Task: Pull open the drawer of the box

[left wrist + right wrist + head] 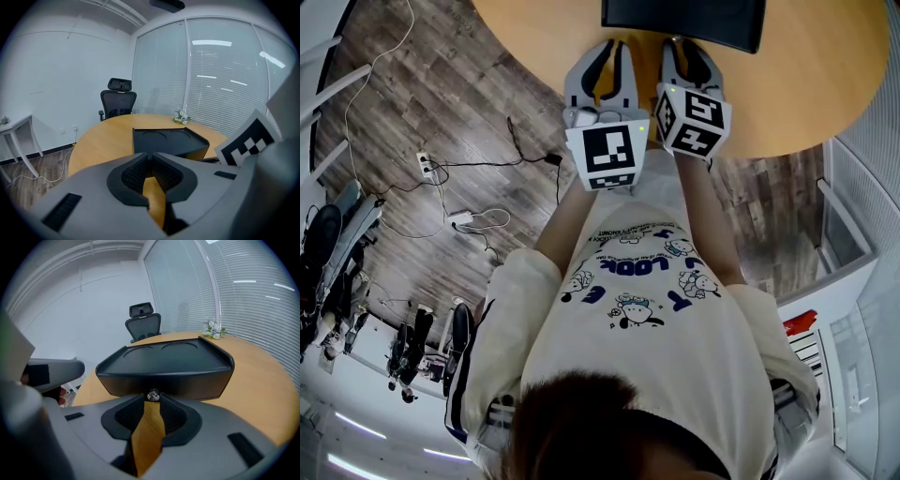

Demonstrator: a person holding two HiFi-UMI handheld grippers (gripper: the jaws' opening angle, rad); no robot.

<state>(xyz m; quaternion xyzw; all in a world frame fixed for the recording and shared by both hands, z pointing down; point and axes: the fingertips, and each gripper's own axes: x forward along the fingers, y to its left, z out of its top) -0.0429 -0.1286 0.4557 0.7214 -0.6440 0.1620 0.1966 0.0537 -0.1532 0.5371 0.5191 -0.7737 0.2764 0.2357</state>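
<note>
A black box [164, 369] with a tray-shaped top stands on the round wooden table [806, 84]. Its drawer front is flush and carries a small silver knob [153, 395]. My right gripper [153, 402] is right at that knob, with the knob between its slightly parted fingertips; I see no firm pinch. In the head view the right gripper [682, 43] reaches the box [682, 21] at the near table edge. My left gripper [614, 45] hovers beside it, shut and empty. In the left gripper view the left gripper [151, 155] is short of the box [168, 143].
A black office chair [118, 101] stands behind the table and a small flower pot [181, 117] sits near its far edge. A white desk [14, 124] is at the left wall. Cables and a power strip [459, 217] lie on the wood floor.
</note>
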